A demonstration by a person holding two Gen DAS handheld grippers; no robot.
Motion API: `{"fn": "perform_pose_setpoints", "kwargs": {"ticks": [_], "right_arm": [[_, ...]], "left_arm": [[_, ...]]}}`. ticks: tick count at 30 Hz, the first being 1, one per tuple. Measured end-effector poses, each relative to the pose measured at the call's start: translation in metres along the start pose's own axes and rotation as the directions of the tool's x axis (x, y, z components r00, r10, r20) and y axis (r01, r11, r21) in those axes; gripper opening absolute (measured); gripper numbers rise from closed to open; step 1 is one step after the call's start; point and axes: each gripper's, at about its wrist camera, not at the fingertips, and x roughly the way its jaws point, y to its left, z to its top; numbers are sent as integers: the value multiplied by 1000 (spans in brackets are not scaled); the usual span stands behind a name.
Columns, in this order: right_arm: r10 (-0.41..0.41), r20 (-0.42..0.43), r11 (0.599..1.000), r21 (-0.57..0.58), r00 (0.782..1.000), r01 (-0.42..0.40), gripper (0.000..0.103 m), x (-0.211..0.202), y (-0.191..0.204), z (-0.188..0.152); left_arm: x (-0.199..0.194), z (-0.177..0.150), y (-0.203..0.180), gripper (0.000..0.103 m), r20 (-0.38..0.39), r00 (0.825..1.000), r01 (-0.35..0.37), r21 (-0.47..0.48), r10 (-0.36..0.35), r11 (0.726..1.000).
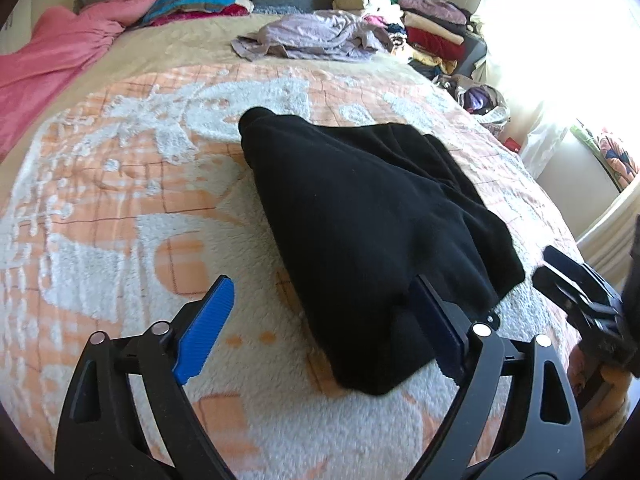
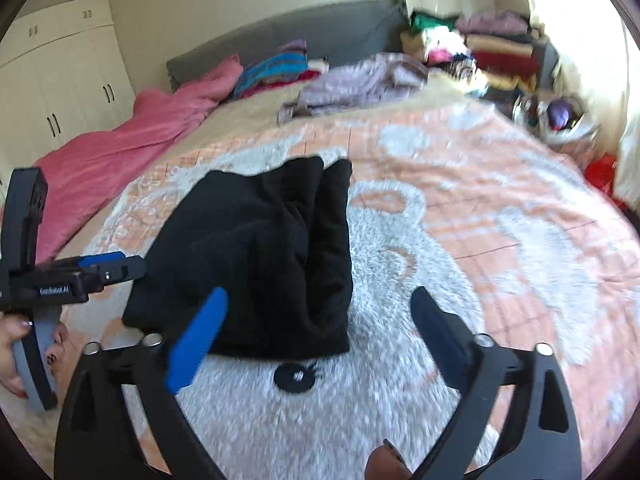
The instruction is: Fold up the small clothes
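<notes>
Bed blanket [image 1: 120, 184]: both tongs [image 1: 320, 320] [image 2: 320, 320] wide, empty, beside folded black garment [image 1: 360, 220].

The only words to read are "GenRobot.AI", in small white letters. They are on the black side of the left gripper [image 2: 108, 266], at nine o'clock in the right wrist view. Nothing else has letters.

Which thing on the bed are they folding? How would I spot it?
Find the big bed with the orange-and-white fuzzy blanket. In the middle of that blanket lies a folded black garment, just ahead of the two tools. It is the only plain black piece; the lilac clothes behind it are crumpled, not folded.
</notes>
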Motion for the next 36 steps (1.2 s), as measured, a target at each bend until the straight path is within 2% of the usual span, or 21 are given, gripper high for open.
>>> {"fn": "perform_pose_setpoints", "kwargs": {"ticks": [3,8,12,22,27,32,36], "right_arm": [[-20,49,999,-28,999,22,98,-19,10,-9],[-44,110,998,-36,993,48,98,-42,26,-21],[-86,145,994,-58,986,95,98,-57,41,-32],[-135,164,983,-102,977,153,98,-77,73,-61],[-187,193,970,-122,963,212,98,-83,84,-77],[-219,163,970,-74,962,233,98,-76,84,-97],[-235,128,970,-30,963,241,98,-67,80,-110]], "left_arm": [[-15,-9,1,93,29,1000,12,-9,-12,1000],[-40,-26,3,93,72,997,26,-4,-26,1000],[-55,-40,3,93,98,995,-5,24,2,1000],[-79,-86,8,93,134,991,-15,53,7,998],[-83,-110,13,93,149,989,-19,32,14,999],[-77,-125,17,93,132,991,-32,33,28,999],[-72,-134,22,93,122,992,-12,9,11,1000]]}}
